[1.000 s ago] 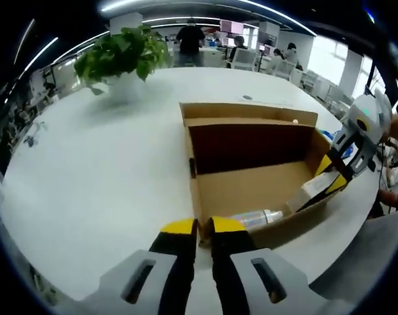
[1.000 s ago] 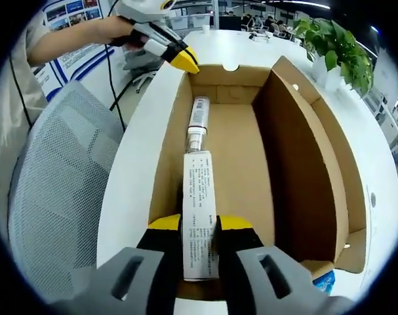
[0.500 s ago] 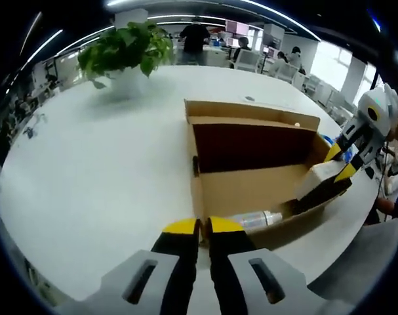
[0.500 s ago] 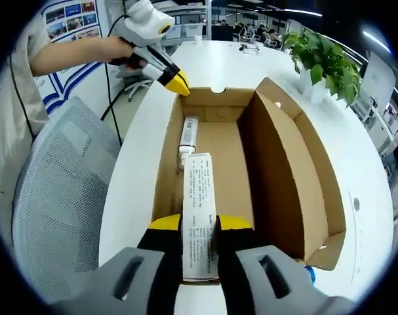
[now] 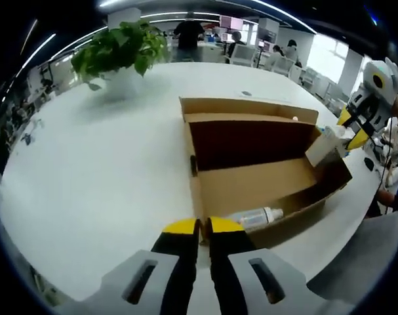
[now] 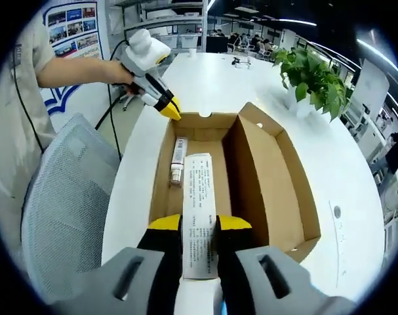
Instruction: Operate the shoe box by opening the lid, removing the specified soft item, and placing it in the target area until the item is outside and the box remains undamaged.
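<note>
The shoe box lies open on the white table, its lid folded back and standing along one long side. All places below are given relative to this box.

The right gripper is raised above the box's near short end, pointing along its length. Its yellow-tipped jaws are clamped narrow on a white tube printed with small text, which sticks forward between them and hangs over the box's open interior, clear of the cardboard floor. In the left gripper view the same gripper appears at the box's far right corner, held high, the tube slanting down from its tips and just above the box rim.

The left gripper sits at the opposite short end, its jaws drawn together with only a thin gap, tips right at the box's corner edge; whether they pinch the cardboard wall cannot be told. In the right gripper view this gripper is angled down onto the far wall's rim, held by a hand with the forearm reaching in from the left.

Inside the box, a small bottle lies on its side along the wall nearest the grey mesh chair; in the left gripper view it rests just past the left gripper's tips.

A potted plant stands on the table well beyond the lid side of the box.
</note>
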The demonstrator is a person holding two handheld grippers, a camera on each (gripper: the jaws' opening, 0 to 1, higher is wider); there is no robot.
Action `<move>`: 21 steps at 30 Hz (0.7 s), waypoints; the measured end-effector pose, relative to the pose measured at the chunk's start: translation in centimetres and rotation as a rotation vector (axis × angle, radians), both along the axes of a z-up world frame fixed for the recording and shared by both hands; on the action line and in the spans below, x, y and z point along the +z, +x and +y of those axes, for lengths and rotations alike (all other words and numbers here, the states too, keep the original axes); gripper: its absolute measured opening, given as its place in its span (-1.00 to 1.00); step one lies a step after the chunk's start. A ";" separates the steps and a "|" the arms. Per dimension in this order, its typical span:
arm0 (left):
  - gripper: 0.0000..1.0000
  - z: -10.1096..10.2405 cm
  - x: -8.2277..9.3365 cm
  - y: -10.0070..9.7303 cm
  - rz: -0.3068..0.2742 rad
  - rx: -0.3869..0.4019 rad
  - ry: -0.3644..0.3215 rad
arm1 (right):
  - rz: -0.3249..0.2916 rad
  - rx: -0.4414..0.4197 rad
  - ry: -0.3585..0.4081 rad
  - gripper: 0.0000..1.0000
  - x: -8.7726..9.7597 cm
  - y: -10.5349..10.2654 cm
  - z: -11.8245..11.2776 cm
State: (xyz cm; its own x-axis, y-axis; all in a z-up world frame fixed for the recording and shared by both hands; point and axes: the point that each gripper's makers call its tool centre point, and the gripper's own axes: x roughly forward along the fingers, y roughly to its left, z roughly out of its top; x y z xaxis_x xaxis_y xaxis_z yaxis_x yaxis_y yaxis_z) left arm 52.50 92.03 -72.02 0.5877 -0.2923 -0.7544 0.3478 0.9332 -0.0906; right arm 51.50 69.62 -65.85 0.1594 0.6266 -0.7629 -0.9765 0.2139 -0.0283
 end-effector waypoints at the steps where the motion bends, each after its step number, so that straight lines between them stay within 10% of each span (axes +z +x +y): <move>1: -0.96 0.0 0.0 0.0 0.001 0.001 0.000 | -0.010 -0.001 0.000 -0.67 0.4 0.2 -0.3; 21: -0.97 0.4 -0.4 0.2 0.025 0.017 0.006 | -0.092 -0.032 -0.024 -0.67 4.6 2.9 -8.0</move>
State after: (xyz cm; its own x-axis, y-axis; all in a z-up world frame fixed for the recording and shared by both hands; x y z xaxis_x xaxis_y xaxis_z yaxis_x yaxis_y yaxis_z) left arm 52.69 92.38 -72.39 0.5734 -0.2776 -0.7708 0.3291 0.9396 -0.0935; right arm 54.38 61.66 -61.23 0.2491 0.6013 -0.7592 -0.9621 0.2435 -0.1228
